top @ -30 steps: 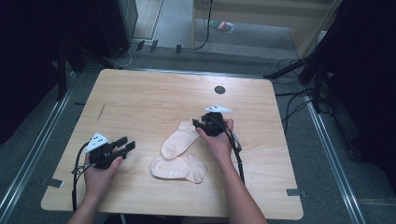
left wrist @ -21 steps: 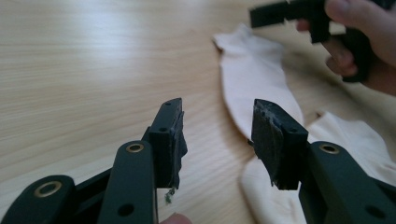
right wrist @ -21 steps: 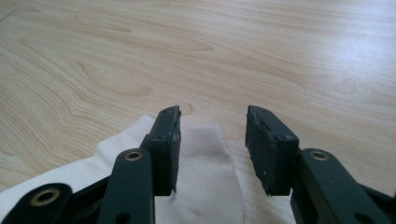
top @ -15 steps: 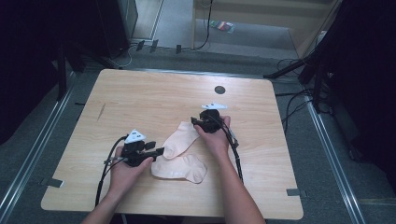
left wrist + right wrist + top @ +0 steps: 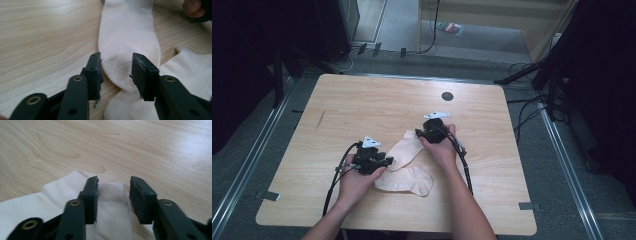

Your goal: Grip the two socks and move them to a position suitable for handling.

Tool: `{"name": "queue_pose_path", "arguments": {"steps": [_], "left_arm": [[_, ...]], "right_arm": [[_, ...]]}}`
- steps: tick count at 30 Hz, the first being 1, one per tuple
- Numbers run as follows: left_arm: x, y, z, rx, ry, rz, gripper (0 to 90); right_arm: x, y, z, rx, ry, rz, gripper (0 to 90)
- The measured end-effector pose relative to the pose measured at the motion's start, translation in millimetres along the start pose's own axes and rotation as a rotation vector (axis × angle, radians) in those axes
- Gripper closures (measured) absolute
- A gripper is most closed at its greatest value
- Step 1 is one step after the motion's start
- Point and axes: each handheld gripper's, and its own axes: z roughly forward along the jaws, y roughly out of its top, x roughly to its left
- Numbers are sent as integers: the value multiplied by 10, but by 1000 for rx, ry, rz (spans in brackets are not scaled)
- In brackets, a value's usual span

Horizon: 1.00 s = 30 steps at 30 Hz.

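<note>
Two pale socks lie on the wooden surface (image 5: pixel 362 105), and the upper sock (image 5: pixel 409 146) serves as the landmark here. It stretches slantwise, its cuff toward the far right and its toe toward the near left. The lower sock (image 5: pixel 409 181) lies just nearer to the person, touching or slightly overlapped by the upper sock's toe end.

The left gripper (image 5: pixel 384 162) sits at the near-left end of the upper sock. In the left gripper view its jaws stand partly apart, one on each side of the rounded toe (image 5: pixel 127 62) of that sock; they have just been closing, with the toe between them, but a gap shows between pads and fabric, so they do not yet pinch it.

The right gripper (image 5: pixel 419 134) is at the far-right end of the upper sock. In the right gripper view its jaws straddle a raised fold of the ribbed cuff (image 5: pixel 111 192). They too have just been closing. The left pad seems to brush the fabric, though the blur makes this uncertain; the other pad stands clear.

A small dark round mark (image 5: pixel 447 96) lies well beyond the upper sock.
</note>
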Motion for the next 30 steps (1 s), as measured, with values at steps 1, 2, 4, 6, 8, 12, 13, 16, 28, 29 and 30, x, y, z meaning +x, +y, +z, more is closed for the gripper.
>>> {"name": "queue_pose_path", "arguments": {"steps": [1,2,4,6,8,12,13,16,28,29,30], "left_arm": [[3,-5,7,1,2,1,732],[10,-9,6,4,5,6,732],[31,-12,2,-3,-16,6,862],[57,-6,-21,-19,-35,2,900],[82,4,-55,-34,-43,6,900],[155,41,-140,-62,-45,9,900],[176,56,-158,-66,-42,16,900],[224,114,-186,-76,-33,27,900],[457,303,-17,-50,63,87,900],[478,304,0,-53,63,79,900],[497,305,11,-62,55,68,900]], "right_arm": [[18,-22,-10,-1,28,2,794],[18,-22,-10,-1,28,2,794],[31,-27,-30,6,33,20,822],[41,-36,-56,9,28,32,829],[45,-59,-95,-2,27,43,832],[39,-89,-235,-43,49,102,832],[38,-90,-266,-52,53,117,832],[21,-84,-387,-87,55,161,831],[166,-336,-550,-154,-31,214,827],[167,-354,-544,-150,-21,233,826],[161,-378,-531,-145,-14,250,820]]}}
